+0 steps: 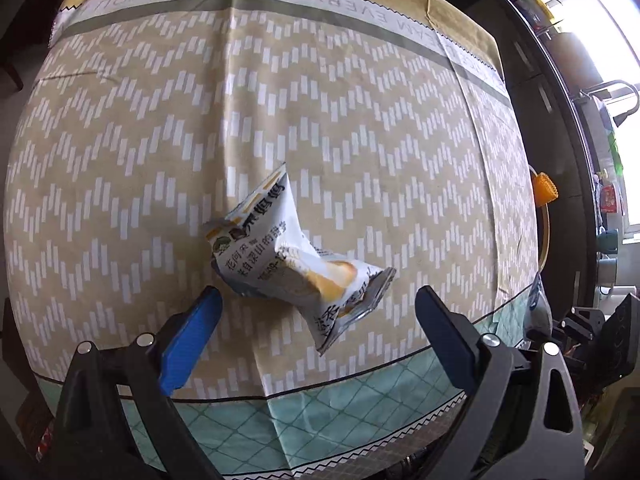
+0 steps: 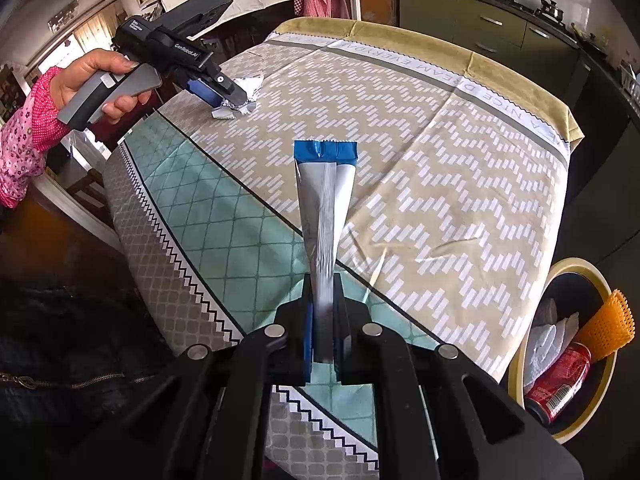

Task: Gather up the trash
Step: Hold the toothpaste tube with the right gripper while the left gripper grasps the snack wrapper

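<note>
A crumpled white snack wrapper (image 1: 296, 256) with yellow print lies on the patterned tablecloth (image 1: 360, 140). My left gripper (image 1: 316, 304) is open, its blue fingers (image 1: 192, 332) either side of the wrapper's near end, just above the cloth. In the right wrist view the same wrapper (image 2: 240, 98) shows under the left gripper (image 2: 218, 90) at the table's far left. My right gripper (image 2: 325, 304) is shut on a long silver and blue wrapper (image 2: 326, 200) and holds it up above the table's near edge.
A yellow-rimmed bin (image 2: 568, 344) stands on the floor to the right of the table, holding a red can (image 2: 560, 380), white paper and an orange mesh piece (image 2: 608, 328). The bin's rim also shows in the left wrist view (image 1: 545, 216). Kitchen cabinets (image 2: 480, 20) stand behind the table.
</note>
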`<state>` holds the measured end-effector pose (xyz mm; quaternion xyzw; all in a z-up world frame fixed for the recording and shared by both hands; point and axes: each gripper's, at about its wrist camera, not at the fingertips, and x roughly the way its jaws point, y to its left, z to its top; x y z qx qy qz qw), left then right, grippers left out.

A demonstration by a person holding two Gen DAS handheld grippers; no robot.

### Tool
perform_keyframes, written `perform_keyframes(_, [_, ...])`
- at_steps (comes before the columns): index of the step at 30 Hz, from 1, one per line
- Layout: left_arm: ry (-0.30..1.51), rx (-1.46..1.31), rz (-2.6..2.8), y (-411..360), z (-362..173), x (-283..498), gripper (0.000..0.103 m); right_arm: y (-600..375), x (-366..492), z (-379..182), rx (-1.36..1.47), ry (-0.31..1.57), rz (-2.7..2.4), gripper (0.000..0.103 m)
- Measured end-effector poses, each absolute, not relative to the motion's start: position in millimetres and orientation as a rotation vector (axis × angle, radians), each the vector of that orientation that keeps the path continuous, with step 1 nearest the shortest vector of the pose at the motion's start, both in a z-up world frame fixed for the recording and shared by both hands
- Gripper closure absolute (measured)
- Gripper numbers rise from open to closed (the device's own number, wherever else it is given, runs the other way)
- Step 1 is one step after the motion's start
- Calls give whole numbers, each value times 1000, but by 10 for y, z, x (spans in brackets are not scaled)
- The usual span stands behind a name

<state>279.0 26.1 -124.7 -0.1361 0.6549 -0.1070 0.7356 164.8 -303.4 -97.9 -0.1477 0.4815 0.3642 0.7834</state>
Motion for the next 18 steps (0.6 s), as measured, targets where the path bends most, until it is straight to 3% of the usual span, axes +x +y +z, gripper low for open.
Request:
perform_keyframes(5, [1430,-275,-190,199,-1210,2915,16,-3078,1630,-994,-309,1040,785,95])
perform_keyframes(12, [1461,-194,-208,91,-1219,2959,73,-3168,1630,-1024,-289,1034,780,95])
perform_keyframes(18, [1383,-76,-262,-90,-982,2872,75,-3293,1643,-963,-257,1016,750,95])
